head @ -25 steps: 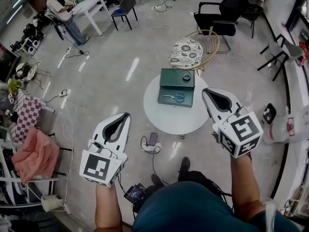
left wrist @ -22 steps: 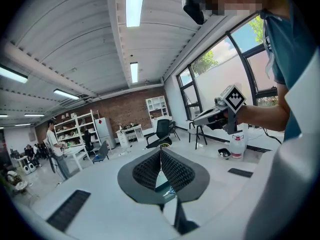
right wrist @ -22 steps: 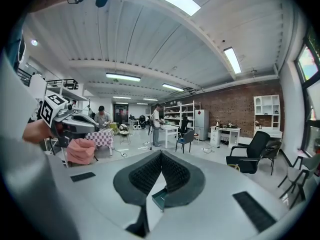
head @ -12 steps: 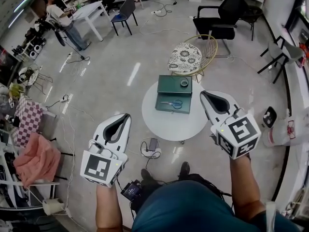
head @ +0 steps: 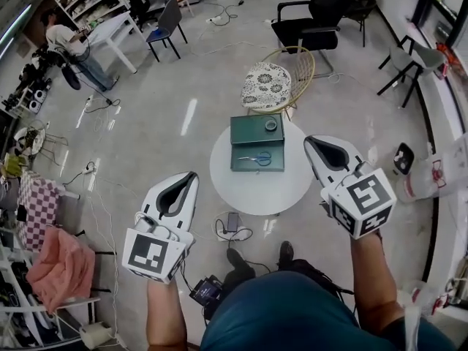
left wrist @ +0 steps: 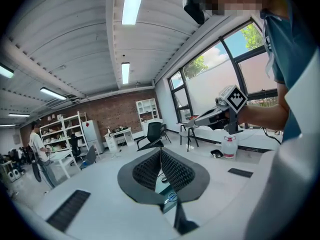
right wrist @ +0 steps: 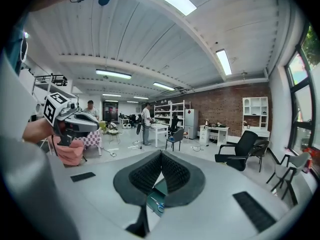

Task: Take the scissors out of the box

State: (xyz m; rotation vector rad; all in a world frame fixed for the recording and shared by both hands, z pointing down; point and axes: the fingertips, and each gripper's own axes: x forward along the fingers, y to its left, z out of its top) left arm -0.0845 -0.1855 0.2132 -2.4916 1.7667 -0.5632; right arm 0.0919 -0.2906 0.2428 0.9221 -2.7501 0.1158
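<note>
An open green box [head: 257,143] stands on a round white table [head: 261,185], its lid laid back. Blue-handled scissors [head: 257,158] lie inside it, and a tape roll [head: 271,124] rests on the lid. My left gripper [head: 193,174] hovers shut and empty over the floor, left of the table and well short of the box. My right gripper [head: 310,139] is shut too, held high off the table's right edge. Below the meeting jaws, the scissors [left wrist: 171,197] show in the left gripper view, and the scissors [right wrist: 159,205] again in the right gripper view.
A wicker chair with a patterned cushion [head: 274,79] stands just behind the table, and a black armchair [head: 314,20] farther back. Cables and a charger [head: 230,221] lie on the floor at the table's front. A person [head: 62,42] works at a far-left table. Pink cloth [head: 62,262] hangs at the left.
The head view has shifted a little, so the room slides down and left. Both grippers keep the same pose and stay shut. The box and scissors have not moved.
</note>
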